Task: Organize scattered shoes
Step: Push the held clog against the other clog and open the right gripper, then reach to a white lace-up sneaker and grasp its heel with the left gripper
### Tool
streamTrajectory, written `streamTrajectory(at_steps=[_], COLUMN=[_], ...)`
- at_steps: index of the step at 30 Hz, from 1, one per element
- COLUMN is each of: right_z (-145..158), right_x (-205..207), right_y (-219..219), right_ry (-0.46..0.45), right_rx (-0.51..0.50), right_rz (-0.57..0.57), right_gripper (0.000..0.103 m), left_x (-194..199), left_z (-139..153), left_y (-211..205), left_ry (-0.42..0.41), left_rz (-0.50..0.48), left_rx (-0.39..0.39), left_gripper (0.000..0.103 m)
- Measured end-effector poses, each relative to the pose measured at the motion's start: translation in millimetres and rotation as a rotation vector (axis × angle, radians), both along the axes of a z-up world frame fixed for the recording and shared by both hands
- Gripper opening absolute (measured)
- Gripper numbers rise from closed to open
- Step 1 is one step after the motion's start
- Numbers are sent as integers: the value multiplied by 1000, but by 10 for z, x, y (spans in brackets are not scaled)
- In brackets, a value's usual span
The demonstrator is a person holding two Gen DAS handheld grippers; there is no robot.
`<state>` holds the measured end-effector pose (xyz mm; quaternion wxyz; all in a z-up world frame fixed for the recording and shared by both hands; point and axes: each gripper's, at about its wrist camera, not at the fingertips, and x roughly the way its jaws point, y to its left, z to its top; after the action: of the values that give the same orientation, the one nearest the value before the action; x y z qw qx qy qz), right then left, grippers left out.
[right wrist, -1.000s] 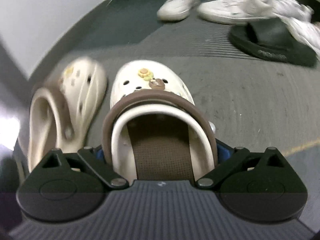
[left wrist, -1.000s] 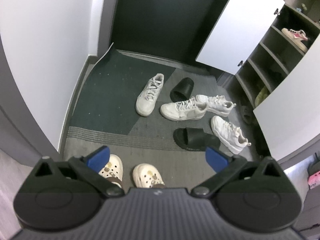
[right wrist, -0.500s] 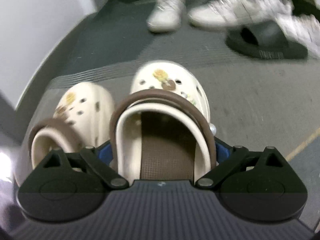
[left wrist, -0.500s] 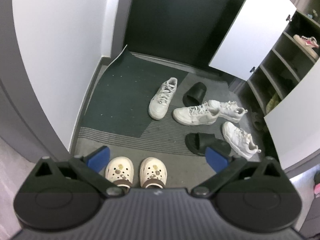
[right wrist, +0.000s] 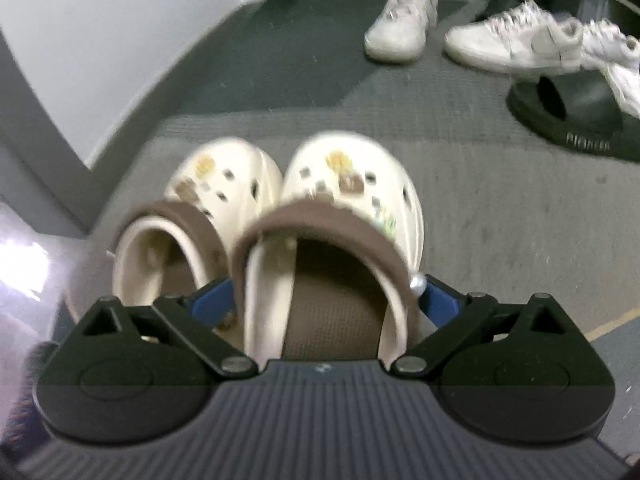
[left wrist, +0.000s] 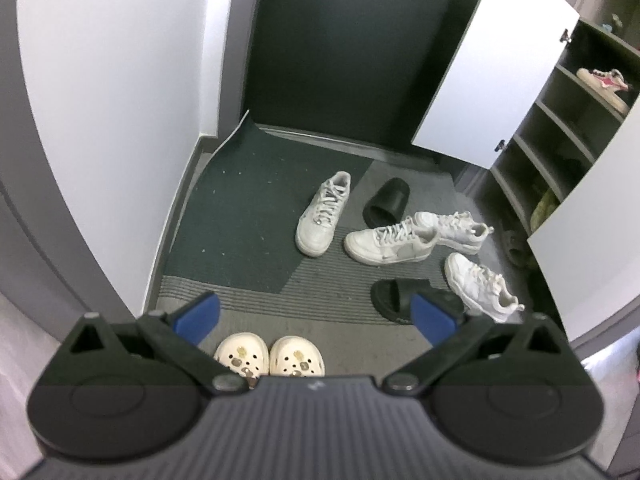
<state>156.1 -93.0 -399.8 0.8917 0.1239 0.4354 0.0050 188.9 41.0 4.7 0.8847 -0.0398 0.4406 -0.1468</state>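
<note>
Gripping the right cream clog (right wrist: 340,240) at its heel, the right gripper (right wrist: 324,304) has its blue fingers (right wrist: 438,302) closed on both sides of it. This clog sits on the floor just beside the other cream clog (right wrist: 208,208), toes level. Beyond the clogs lie white sneakers (left wrist: 324,216) and a black slide (right wrist: 576,114). The left gripper (left wrist: 316,316) hangs above with fingers wide apart, holding nothing.

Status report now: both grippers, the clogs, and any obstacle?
Left hand-held gripper open, empty, held high. Right hand-held gripper astride right clog, grip unclear. Left clog beside it, touching. Nothing blocking.
</note>
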Motion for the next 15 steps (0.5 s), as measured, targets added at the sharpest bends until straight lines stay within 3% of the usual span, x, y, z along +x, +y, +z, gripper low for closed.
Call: streamTrajectory(at_steps=[3, 8, 15], right_z=[380, 1295, 3037], right_x=[12, 111, 12], right_y=[-187, -643, -1315], right_ry=[-39, -138, -194], right_rx=[15, -22, -131], right_rz=[-39, -79, -242], right_gripper=[100, 100, 103], left_x=[14, 79, 137], left_z=[-18, -104, -275], left_y=[-14, 4, -26], left_ry=[1, 22, 26], left_rz=[7, 31, -5], left_rx=[10, 34, 94], left_gripper=[103, 103, 103])
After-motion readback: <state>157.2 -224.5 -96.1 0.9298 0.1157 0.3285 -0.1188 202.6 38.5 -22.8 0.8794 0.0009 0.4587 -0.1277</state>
